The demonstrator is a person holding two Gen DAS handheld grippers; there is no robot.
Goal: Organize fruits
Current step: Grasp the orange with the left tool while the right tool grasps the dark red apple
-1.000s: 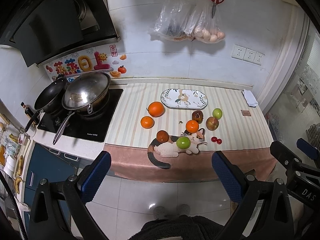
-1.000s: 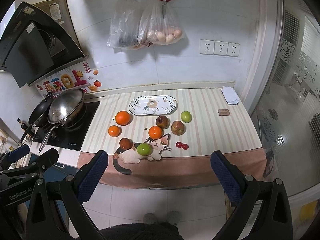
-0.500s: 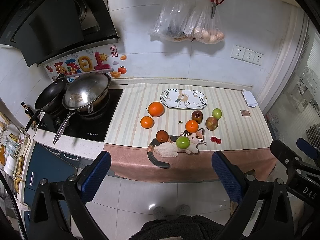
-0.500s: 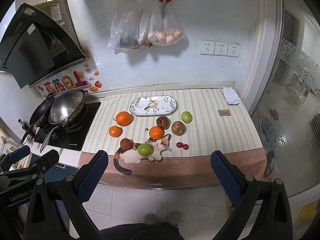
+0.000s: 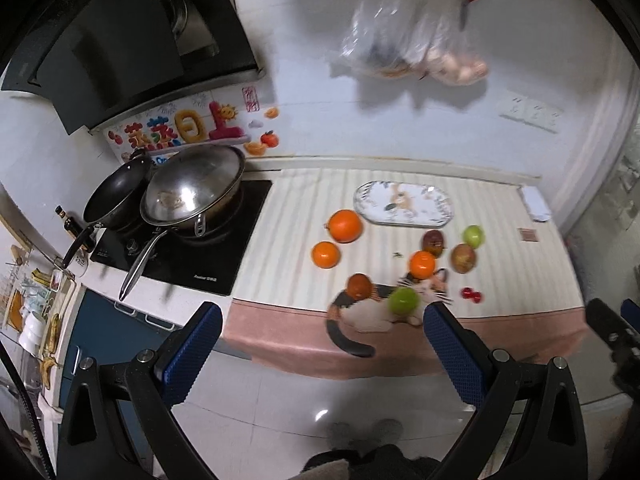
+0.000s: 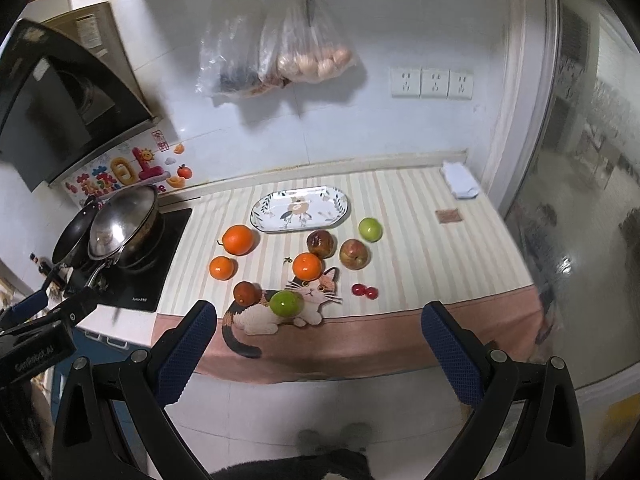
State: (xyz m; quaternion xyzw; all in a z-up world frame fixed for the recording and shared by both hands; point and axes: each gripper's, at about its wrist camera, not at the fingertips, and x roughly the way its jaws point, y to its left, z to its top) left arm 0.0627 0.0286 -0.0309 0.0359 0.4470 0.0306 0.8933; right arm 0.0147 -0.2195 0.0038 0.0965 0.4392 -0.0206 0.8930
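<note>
Right wrist view: your right gripper (image 6: 318, 340) and left gripper (image 5: 320, 344) gape wide, empty, off the counter (image 6: 420, 216). Fruit scattered nr plate (image 6: 301, 209); wok (image 6: 122, 224) on hob at left.

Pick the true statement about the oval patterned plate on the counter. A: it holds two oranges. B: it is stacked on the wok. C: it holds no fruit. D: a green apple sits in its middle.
C: the oval plate shows only its printed pattern, while the fruits, such as the large orange and the green apple, lie on the striped cloth in front of it.
</note>
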